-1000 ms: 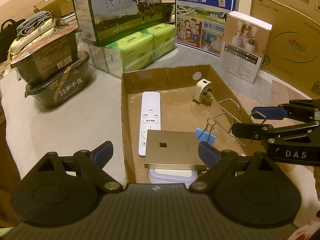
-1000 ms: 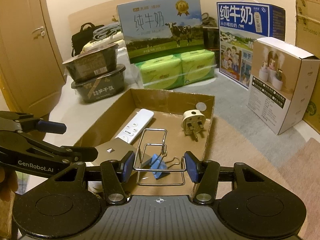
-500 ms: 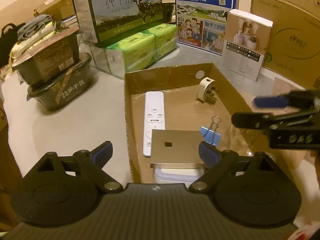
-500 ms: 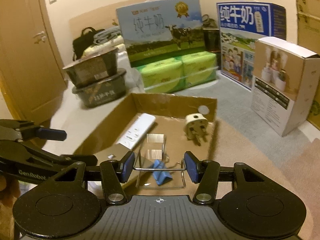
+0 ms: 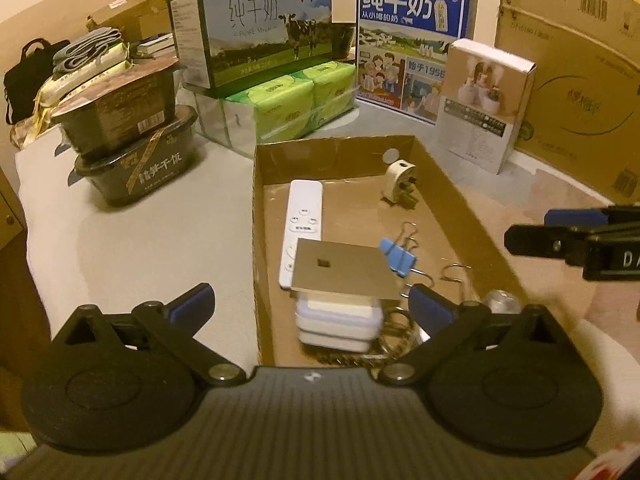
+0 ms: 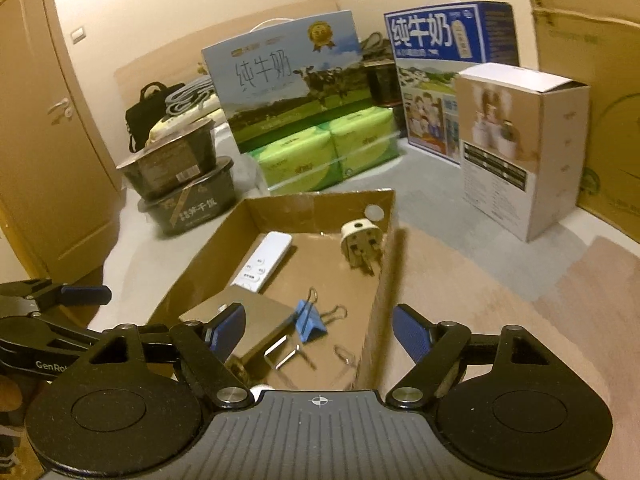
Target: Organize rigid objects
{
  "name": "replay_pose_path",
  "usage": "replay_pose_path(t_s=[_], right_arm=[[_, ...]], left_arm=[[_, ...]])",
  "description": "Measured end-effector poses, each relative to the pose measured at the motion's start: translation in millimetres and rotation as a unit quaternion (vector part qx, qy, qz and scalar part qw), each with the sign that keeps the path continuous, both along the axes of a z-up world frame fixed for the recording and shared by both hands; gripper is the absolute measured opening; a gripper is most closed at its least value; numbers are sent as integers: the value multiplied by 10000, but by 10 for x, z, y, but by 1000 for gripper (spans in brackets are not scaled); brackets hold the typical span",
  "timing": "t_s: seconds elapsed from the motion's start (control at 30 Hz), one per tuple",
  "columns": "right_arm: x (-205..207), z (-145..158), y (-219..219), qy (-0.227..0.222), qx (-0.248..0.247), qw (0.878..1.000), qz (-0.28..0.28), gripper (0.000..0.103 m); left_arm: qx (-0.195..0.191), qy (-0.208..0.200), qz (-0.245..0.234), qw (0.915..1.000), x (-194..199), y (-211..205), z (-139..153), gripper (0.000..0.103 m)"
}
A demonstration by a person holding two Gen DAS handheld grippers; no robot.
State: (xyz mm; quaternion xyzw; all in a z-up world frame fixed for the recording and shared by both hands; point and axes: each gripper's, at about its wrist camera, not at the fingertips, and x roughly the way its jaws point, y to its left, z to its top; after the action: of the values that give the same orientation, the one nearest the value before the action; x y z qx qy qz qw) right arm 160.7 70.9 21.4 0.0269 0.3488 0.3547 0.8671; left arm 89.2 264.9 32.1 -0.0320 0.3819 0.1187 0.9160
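Observation:
A shallow cardboard box [image 5: 258,216] [image 6: 384,264] holds a white remote [image 5: 302,220] [image 6: 264,260], a white plug adapter [image 5: 400,182] [image 6: 360,246], a blue binder clip [image 5: 396,258] [image 6: 310,322], a flat metal plate [image 5: 340,266] on a white case [image 5: 338,322], and a wire rack [image 5: 460,280] [image 6: 288,354] lying near the front right corner. My left gripper [image 5: 310,304] is open and empty over the box's near edge. My right gripper [image 6: 318,328] is open and empty above the box's right wall, and it shows at the right in the left wrist view [image 5: 576,236].
Two stacked dark food bowls [image 5: 128,148] stand left of the box. Milk cartons [image 5: 256,24] [image 5: 412,40], green tissue packs [image 5: 288,104] and a white product box [image 5: 484,104] stand behind it. Large cartons [image 5: 576,80] line the right. A door [image 6: 44,132] is far left.
My right gripper opened and let go of the wire rack, which now lies in the box. The right gripper rose and drew back. The left gripper shifted slightly back.

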Motion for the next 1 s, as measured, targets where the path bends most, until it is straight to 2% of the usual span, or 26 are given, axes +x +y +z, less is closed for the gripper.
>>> replay_pose_path(t_s=[0.47,0.73,1.0], right_arm=[[-715,317,-310,-196,-359,9992,-19,81],[-1052,286,-527,-38,-471,9988,-105,82],[-1346,210,-728,102,-485,9985,-248,82]], left_arm=[[-161,-138,212,9996,-706,-426,295,102],[-250,-170,500,9983,-1117,-607,315,102],[-338,-135,486,9982,-1401,-810,273,102]])
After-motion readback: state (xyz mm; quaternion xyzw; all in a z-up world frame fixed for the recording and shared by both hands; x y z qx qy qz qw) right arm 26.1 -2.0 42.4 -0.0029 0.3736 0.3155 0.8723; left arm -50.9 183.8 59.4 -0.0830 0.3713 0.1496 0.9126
